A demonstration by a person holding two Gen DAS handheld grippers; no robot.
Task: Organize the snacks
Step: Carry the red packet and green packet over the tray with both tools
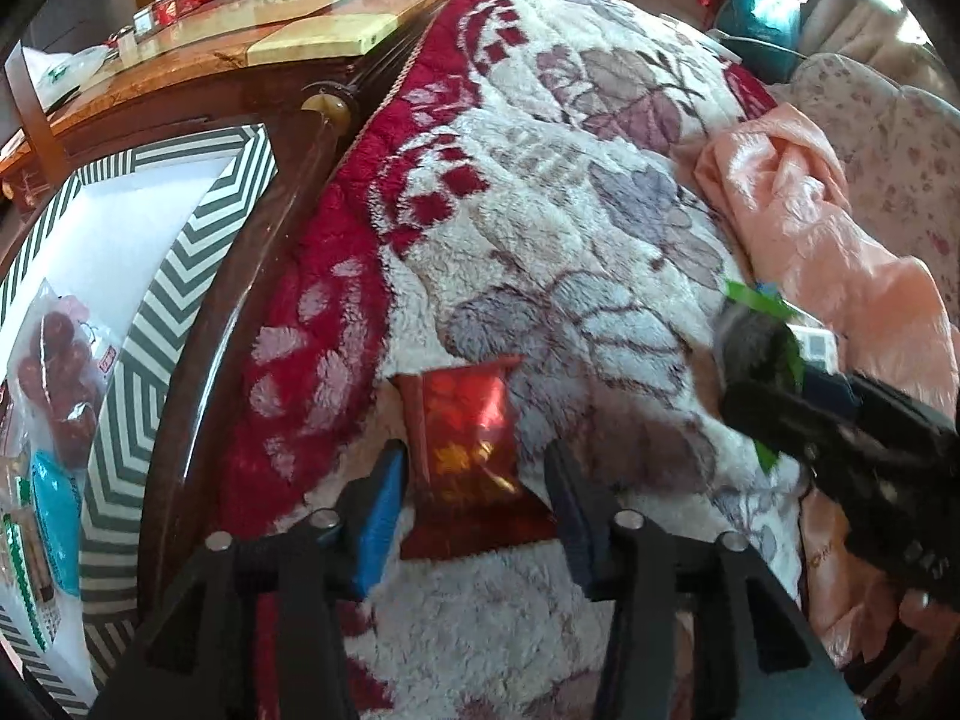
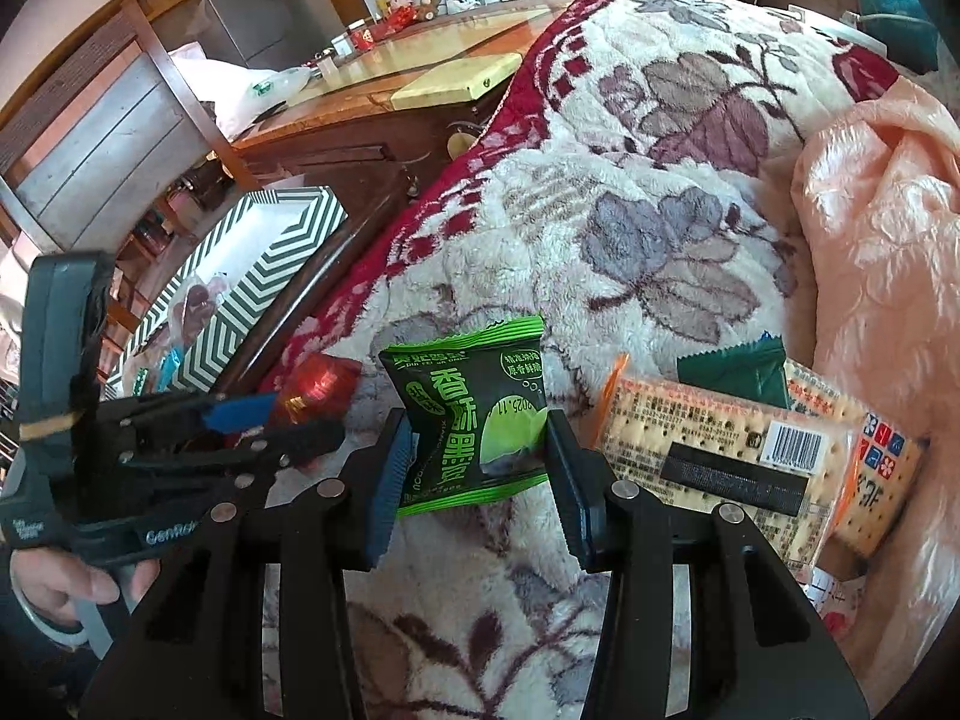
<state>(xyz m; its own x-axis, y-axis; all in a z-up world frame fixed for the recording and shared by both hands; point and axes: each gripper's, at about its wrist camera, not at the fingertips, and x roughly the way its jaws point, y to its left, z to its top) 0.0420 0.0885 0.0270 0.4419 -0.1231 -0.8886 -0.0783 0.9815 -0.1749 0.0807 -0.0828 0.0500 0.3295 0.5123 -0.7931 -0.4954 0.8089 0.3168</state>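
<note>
The right gripper [image 2: 479, 443] pinches a green snack packet [image 2: 471, 414] between its two blue-padded fingers [image 2: 393, 468], the pads pressing in on both side edges so that the packet bulges and creases slightly between them. The packet is dark green with a bright lime border and serrated seals at top and bottom; large pale-green Chinese characters run down its face, beside a picture of a round green fruit or bean at its lower right. It stands roughly upright in the grip, over a fleecy floral blanket [image 2: 630, 192] of cream, red and mauve.

Just to the right of it, lying on the blanket, are a clear cracker pack [image 2: 708, 450] with a barcode and orange edges, a dark green sachet [image 2: 738, 369] partly under it, and another cracker pack [image 2: 870, 468] overlapping at the far right. A peach satin quilt [image 2: 882, 228] lies bunched beyond them.

The left gripper [image 1: 474, 474] is spread wide, its fingers either side of a shiny red foil packet [image 1: 465, 420] lying flat on the blanket, not visibly touching it. That packet is translucent red with gold printing and a crimped top edge.

Off to the left, beside the bed, stands a box with a green-and-white chevron rim [image 1: 174, 276]; it holds a clear bag of red fruits [image 1: 60, 372] and a teal packet [image 1: 54, 516].
</note>
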